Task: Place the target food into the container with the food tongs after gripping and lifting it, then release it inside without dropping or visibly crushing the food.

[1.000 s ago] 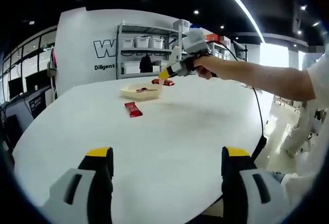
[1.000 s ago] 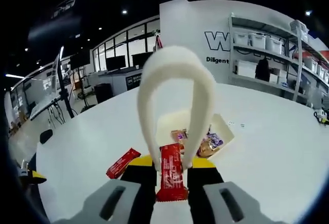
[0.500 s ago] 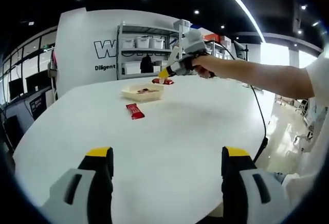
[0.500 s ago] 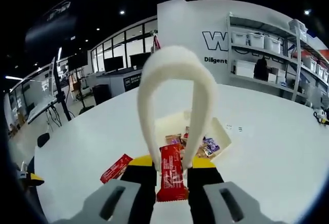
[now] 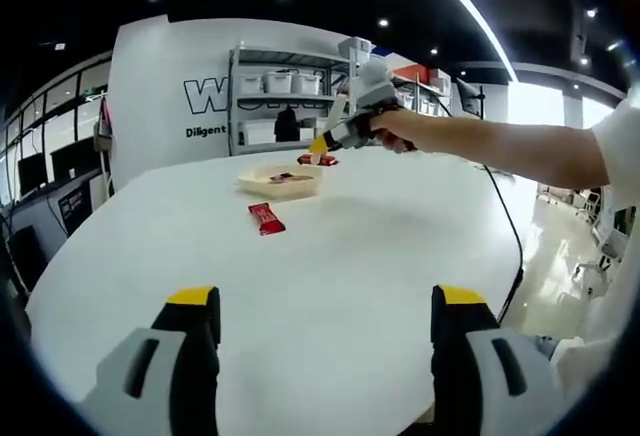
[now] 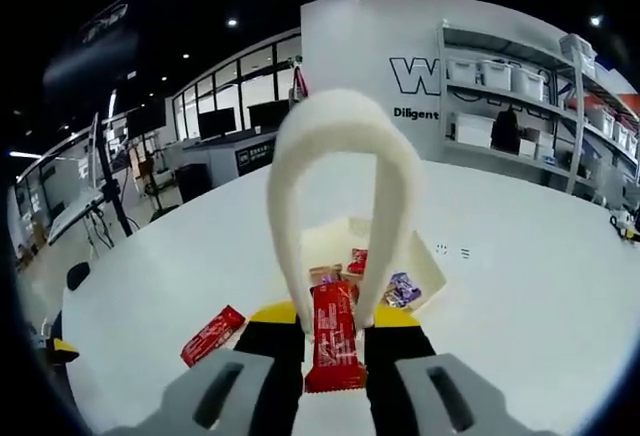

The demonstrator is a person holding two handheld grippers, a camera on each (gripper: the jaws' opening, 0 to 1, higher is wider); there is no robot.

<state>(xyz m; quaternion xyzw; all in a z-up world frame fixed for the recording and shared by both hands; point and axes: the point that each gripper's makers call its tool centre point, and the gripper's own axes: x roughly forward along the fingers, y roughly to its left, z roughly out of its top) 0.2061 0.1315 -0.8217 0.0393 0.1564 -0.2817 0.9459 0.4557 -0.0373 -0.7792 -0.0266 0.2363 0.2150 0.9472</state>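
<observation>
Tongs [image 6: 343, 171] sit clamped between your right gripper's [image 6: 334, 328] fingers, pinching a red snack bar [image 6: 333, 336] above the container [image 6: 425, 266]; your left gripper [image 5: 325, 321] fingers gape empty over the tabletop [image 5: 330, 256].

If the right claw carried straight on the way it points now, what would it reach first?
Most likely the shallow cream container holding wrapped snacks, directly ahead past the white looped tongs and red wrapped bar; depth is uncertain.

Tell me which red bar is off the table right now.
The red bar pinched in the tongs held by the right gripper; the other red bar lies flat on the table.
</observation>
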